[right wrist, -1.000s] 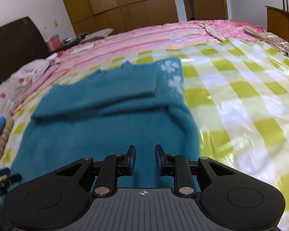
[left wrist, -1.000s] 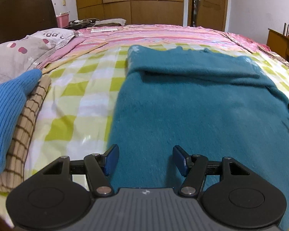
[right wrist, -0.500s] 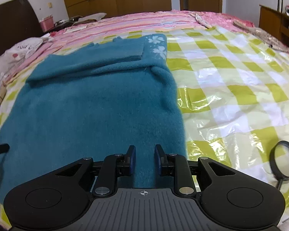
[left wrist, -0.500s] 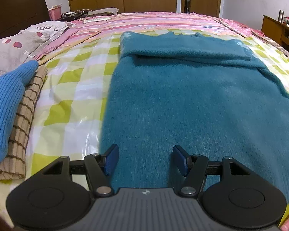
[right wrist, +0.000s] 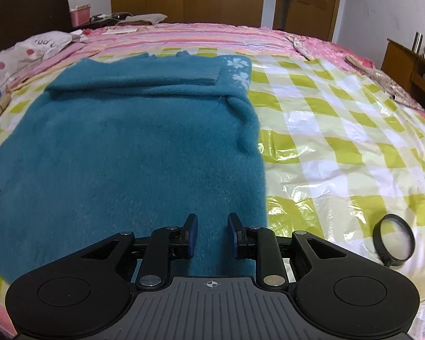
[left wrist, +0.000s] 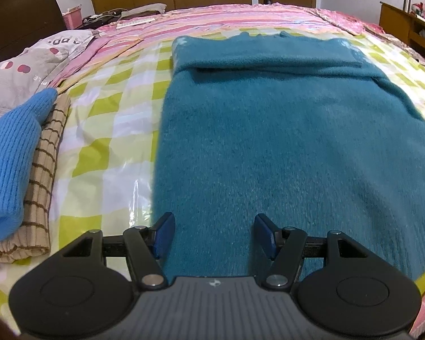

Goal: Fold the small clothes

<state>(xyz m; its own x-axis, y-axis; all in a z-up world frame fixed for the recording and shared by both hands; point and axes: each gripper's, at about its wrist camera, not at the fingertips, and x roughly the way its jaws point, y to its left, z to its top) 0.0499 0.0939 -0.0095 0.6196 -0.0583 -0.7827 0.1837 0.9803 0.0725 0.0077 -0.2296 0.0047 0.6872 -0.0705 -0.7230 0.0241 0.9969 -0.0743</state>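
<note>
A bed (left wrist: 104, 130) under a green-checked plastic sheet carries the teal sweater (left wrist: 283, 141), spread flat with its sleeves folded across the far end, likely ready for a lengthwise fold. The left gripper (left wrist: 214, 233), jaws wide, and the right gripper (right wrist: 211, 232), jaws narrow and empty, hang over its near hem. Folded clothes (left wrist: 17, 170) sit stacked at left.

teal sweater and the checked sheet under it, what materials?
Sweater: fuzzy brushed knit, likely wool or acrylic; matte nap, ribbed cuff. Sheet: thin plastic film, probably; glossy glare and crinkles.
</note>
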